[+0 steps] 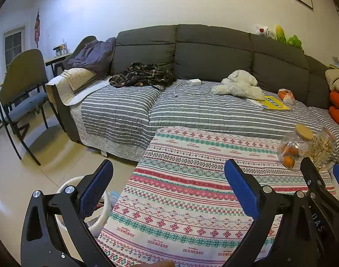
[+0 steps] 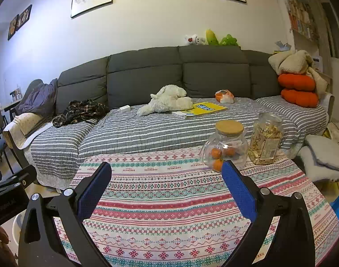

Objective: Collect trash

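My left gripper (image 1: 169, 164) hangs open over the near left part of a table with a patterned cloth (image 1: 180, 200), nothing between its blue pads. My right gripper (image 2: 166, 164) is open too, empty, above the same cloth (image 2: 169, 202); it also shows at the right edge of the left wrist view. A white bin (image 1: 101, 219) stands on the floor by the table's left corner, partly hidden behind my left finger, with some scraps inside. A crumpled orange-and-white plastic bag (image 1: 286, 96) (image 2: 224, 96) lies on the sofa seat by the backrest.
A glass jar of oranges (image 2: 225, 146) and a jar of snacks (image 2: 266, 142) stand at the table's far right. On the striped sofa (image 2: 147, 131) lie a plaid shirt (image 1: 142, 75), a charger (image 1: 195, 81), a plush dog (image 2: 167, 100) and a yellow book (image 2: 205, 108). A chair (image 1: 22, 93) stands left.
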{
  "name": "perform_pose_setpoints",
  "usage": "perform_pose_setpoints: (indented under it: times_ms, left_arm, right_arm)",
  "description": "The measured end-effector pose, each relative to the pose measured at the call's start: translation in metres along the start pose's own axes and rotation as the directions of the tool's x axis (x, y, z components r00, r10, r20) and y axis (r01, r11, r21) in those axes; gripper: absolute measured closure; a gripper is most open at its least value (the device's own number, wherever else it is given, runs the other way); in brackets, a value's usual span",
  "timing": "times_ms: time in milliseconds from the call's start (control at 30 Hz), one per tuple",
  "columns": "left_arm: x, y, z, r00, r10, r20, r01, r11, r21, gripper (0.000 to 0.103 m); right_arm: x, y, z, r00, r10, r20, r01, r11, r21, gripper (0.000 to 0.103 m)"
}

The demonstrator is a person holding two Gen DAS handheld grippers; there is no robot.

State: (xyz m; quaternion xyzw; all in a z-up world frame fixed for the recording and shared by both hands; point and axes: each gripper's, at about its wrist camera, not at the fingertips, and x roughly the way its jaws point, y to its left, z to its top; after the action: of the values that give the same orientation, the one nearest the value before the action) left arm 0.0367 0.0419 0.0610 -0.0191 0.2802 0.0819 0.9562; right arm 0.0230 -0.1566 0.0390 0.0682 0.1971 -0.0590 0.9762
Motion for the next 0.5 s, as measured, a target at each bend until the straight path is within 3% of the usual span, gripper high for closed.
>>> perform_pose_setpoints:
  times_ms: [367,500]
  left_arm:
    - [0.0003,-0.0012,-0.0007,1.0,0.0,0.009,-0.001,1.0,0.012,0.008]
    - [-0.0019,-0.0031,-0.0018,0.999,-0.001,0.035,0.0,1.0,0.031,0.015]
  right_arm:
    - [0.0007,-0.0032,0.0003,1.0,0.005,-0.003,-0.005,1.0,0.002,0.007]
    - [0.0011,-0.0029,-0.0001,1.0,0.005,-0.006,-0.005,1.0,0.001,0.007]
